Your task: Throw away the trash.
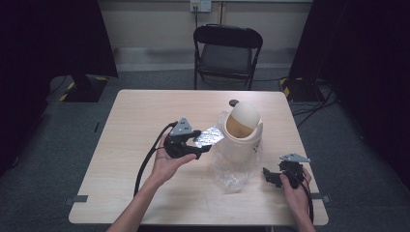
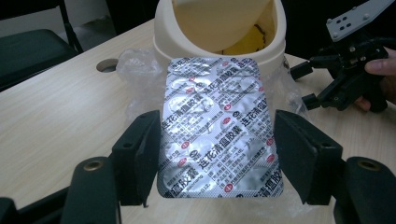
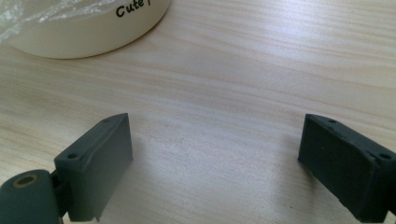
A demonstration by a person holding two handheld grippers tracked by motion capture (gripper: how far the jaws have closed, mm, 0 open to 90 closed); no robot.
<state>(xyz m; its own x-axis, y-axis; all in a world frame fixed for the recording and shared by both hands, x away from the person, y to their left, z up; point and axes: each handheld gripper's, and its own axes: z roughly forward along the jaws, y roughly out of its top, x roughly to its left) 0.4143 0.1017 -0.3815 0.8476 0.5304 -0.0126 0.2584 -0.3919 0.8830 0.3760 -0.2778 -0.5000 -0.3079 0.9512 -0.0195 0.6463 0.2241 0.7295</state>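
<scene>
A silver foil blister pack point(image 2: 218, 126) with red and black print is clamped edge to edge between the jaws of my left gripper point(image 2: 217, 156). In the high view that gripper point(image 1: 203, 146) holds the pack point(image 1: 209, 136) above the table, just left of a cream bin point(image 1: 241, 137) with a swing lid. The bin's opening point(image 2: 224, 28) faces the pack, with something yellow inside. My right gripper point(image 1: 269, 177) rests low at the table's right front, jaws wide apart over bare wood point(image 3: 212, 154), nothing between them.
Clear crinkled plastic point(image 1: 231, 169) spreads around the bin's base toward the front. A black folding chair point(image 1: 226, 53) stands beyond the far edge of the table. A small round hole point(image 1: 234, 102) sits in the tabletop behind the bin.
</scene>
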